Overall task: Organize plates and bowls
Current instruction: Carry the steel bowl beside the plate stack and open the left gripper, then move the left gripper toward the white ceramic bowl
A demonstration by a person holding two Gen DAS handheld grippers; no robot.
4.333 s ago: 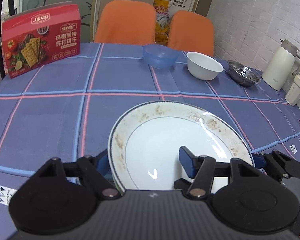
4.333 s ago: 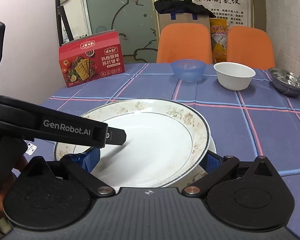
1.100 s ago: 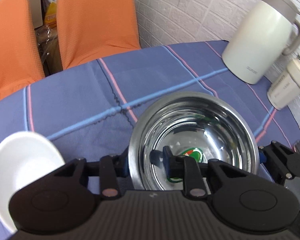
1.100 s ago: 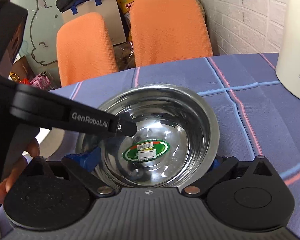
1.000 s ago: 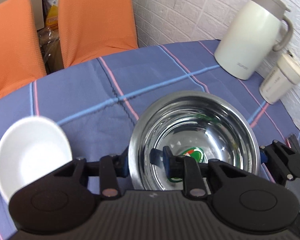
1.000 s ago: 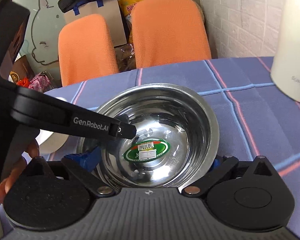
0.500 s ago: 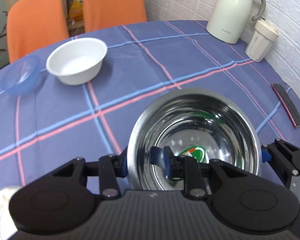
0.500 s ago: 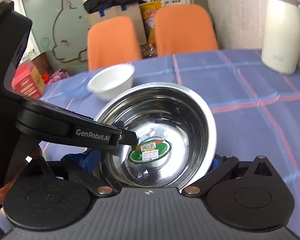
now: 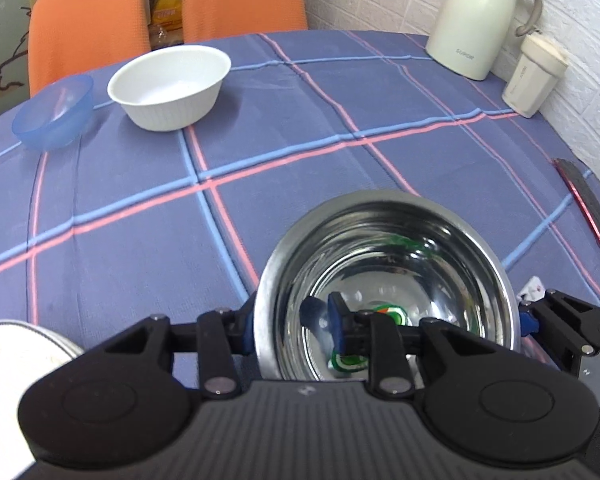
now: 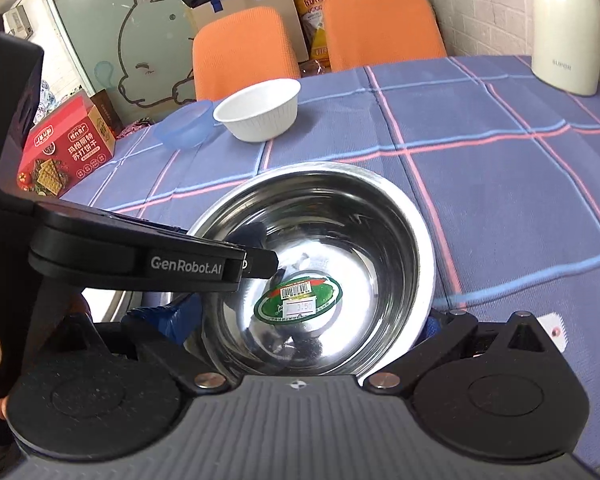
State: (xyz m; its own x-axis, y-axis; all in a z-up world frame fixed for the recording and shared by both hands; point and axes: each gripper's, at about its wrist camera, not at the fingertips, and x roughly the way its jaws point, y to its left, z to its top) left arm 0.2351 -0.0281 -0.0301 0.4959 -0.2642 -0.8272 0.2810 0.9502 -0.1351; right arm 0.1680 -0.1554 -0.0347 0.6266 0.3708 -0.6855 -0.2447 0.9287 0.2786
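A steel bowl (image 9: pixel 384 280) (image 10: pixel 320 248) with a green sticker inside sits low over the checked tablecloth (image 9: pixel 140 220). My left gripper (image 9: pixel 290 328) straddles its left rim, one pad outside and one inside. Its jaws are opening, and the inner pad stands just off the wall. One of its fingers (image 10: pixel 204 266) crosses the right wrist view. My right gripper (image 10: pixel 305 320) spans the bowl's body with both pads against its sides. A white bowl (image 9: pixel 168 88) (image 10: pixel 260 116) and a blue bowl (image 9: pixel 54 114) (image 10: pixel 184 126) stand at the far side.
A patterned plate (image 9: pixel 16 356) lies at the near left. A cream jug (image 9: pixel 476 20) and a lidded cup (image 9: pixel 534 76) stand at the back right by the brick wall. A phone (image 9: pixel 584 200) lies near the right edge, a red cracker box (image 10: pixel 66 148) at the far left, and orange chairs (image 9: pixel 88 20) behind.
Both grippers, earlier at a plate, carried the steel bowl from beside the jug toward the near side; the white and blue bowls now lie farther off. The left jaws have parted slightly.
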